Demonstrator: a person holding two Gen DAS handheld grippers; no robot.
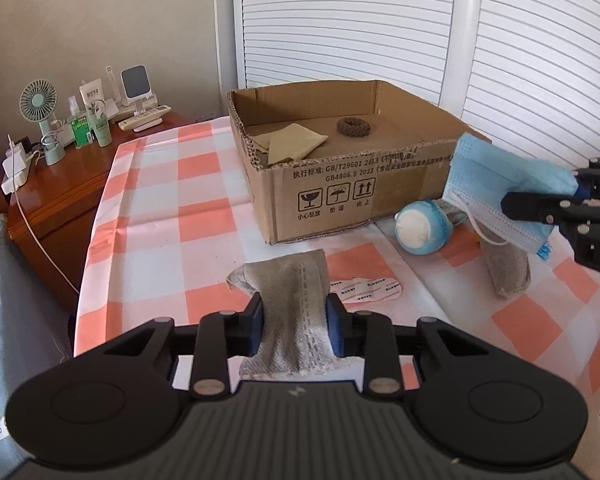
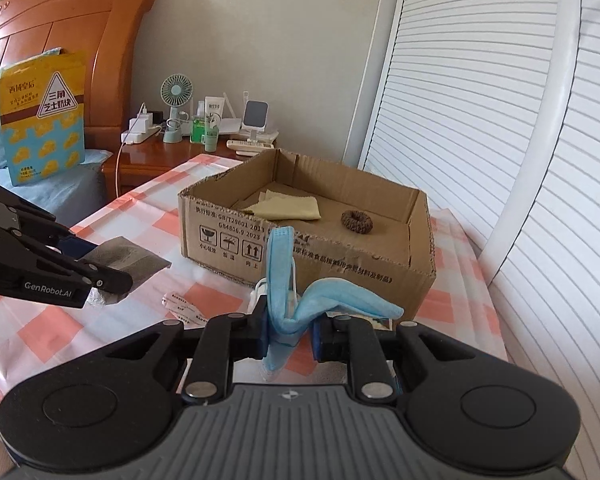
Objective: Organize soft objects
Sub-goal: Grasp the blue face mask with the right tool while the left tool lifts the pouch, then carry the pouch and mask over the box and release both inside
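My left gripper [image 1: 294, 320] is shut on a grey sock [image 1: 290, 300], held above the checked tablecloth [image 1: 172, 208]; it also shows in the right wrist view [image 2: 122, 258]. My right gripper [image 2: 288, 328] is shut on a crumpled blue face mask [image 2: 300, 300], held in front of the open cardboard box [image 2: 312, 248]. The mask also shows in the left wrist view [image 1: 500, 184]. Inside the box [image 1: 340, 184] lie a yellow cloth [image 1: 292, 142] and a brown scrunchie [image 1: 354, 126].
A blue-and-white soft ball [image 1: 420, 228], a second grey sock [image 1: 508, 272] and small plaster packets [image 1: 364, 290] lie on the table. A wooden nightstand [image 1: 60, 188] with a fan and bottles stands at the left. White louvred doors [image 1: 520, 60] are behind.
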